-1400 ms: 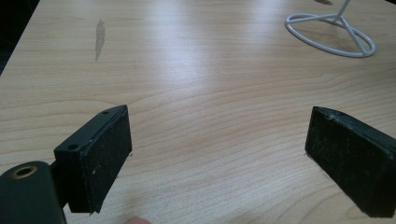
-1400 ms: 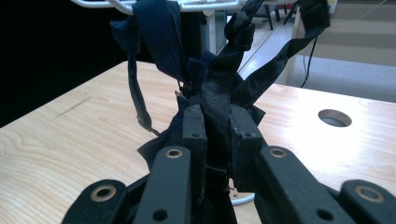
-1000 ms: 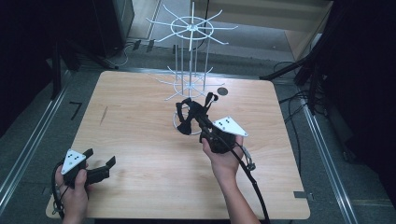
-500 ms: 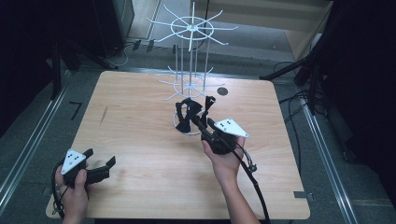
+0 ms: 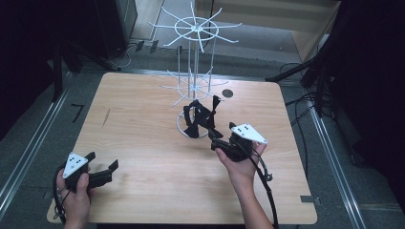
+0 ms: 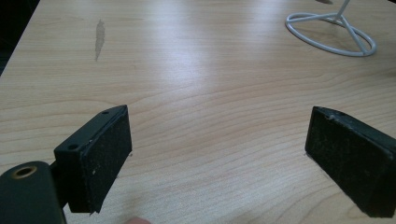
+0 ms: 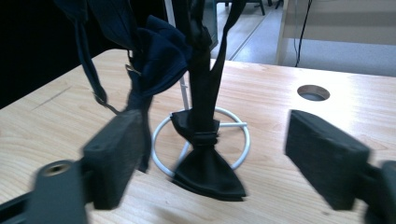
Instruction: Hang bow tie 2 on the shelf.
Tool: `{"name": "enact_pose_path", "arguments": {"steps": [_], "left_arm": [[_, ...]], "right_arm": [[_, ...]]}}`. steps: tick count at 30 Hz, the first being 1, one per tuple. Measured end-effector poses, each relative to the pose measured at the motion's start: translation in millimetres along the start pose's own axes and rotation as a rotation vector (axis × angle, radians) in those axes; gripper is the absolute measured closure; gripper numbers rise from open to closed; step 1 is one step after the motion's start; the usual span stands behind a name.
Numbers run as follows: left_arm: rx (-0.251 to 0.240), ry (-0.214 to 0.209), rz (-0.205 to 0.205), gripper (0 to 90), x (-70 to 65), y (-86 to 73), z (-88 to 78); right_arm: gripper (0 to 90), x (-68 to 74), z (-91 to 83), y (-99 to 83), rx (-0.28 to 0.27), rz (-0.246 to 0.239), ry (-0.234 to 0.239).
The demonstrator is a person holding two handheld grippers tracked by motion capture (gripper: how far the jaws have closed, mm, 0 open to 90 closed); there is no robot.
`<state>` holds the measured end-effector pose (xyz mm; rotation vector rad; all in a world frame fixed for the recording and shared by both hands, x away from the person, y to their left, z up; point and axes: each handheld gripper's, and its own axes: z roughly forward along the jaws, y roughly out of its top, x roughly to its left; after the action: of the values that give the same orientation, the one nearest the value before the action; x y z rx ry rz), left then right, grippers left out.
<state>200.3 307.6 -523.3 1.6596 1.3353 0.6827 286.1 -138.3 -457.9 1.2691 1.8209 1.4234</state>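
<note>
A white wire rack (image 5: 193,57) stands at the table's far middle on a ring base (image 7: 236,156). From its lower spokes hang a black bow tie (image 7: 205,172) and a dark blue one (image 7: 156,51), seen as a dark bunch of bow ties (image 5: 200,117) in the high view. My right gripper (image 5: 216,140) is just in front and to the right of them, open, jaws empty. In the right gripper view, my right gripper (image 7: 219,158) frames the black tie, apart from it. My left gripper (image 5: 102,161) rests open near the front left corner, and my left gripper (image 6: 224,158) has bare wood between its pads.
The wooden table (image 5: 143,124) has a round hole (image 5: 228,93) behind the rack and a dark streak (image 6: 99,37) at the left. The rack's ring base (image 6: 331,35) lies far ahead of the left gripper. Cables and dark equipment (image 5: 329,71) surround the table.
My right gripper has drawn back from the hanging bow ties toward the front right, away from the rack. The left gripper has stayed put.
</note>
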Motion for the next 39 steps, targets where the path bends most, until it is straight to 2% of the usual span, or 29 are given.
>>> {"name": "enact_pose_path", "arguments": {"steps": [2, 3, 5, 24, 39], "left_arm": [[-0.001, 0.0, 0.0, 8.0, 0.0, 0.0, -0.1], [-0.002, 0.0, 0.0, 8.1, 0.0, -0.1, 0.0], [-0.003, 0.0, -0.002, 8.0, -0.1, -0.1, 0.0], [-0.004, -0.001, 0.002, 8.0, -0.5, -0.1, 0.1], [-0.003, 0.002, 0.007, 8.0, -0.9, -0.1, 0.1]], "right_arm": [[12.5, -1.7, -2.5, -2.1, 0.005, -0.011, -0.002], [12.4, -1.9, -3.9, -4.3, 0.012, -0.041, -0.019], [12.3, -2.6, -5.9, -7.0, 0.011, -0.058, -0.035], [12.3, -32.7, -29.7, -30.1, 0.02, -0.024, -0.076], [12.6, -52.6, -43.2, -45.3, 0.034, -0.019, -0.117]]}}
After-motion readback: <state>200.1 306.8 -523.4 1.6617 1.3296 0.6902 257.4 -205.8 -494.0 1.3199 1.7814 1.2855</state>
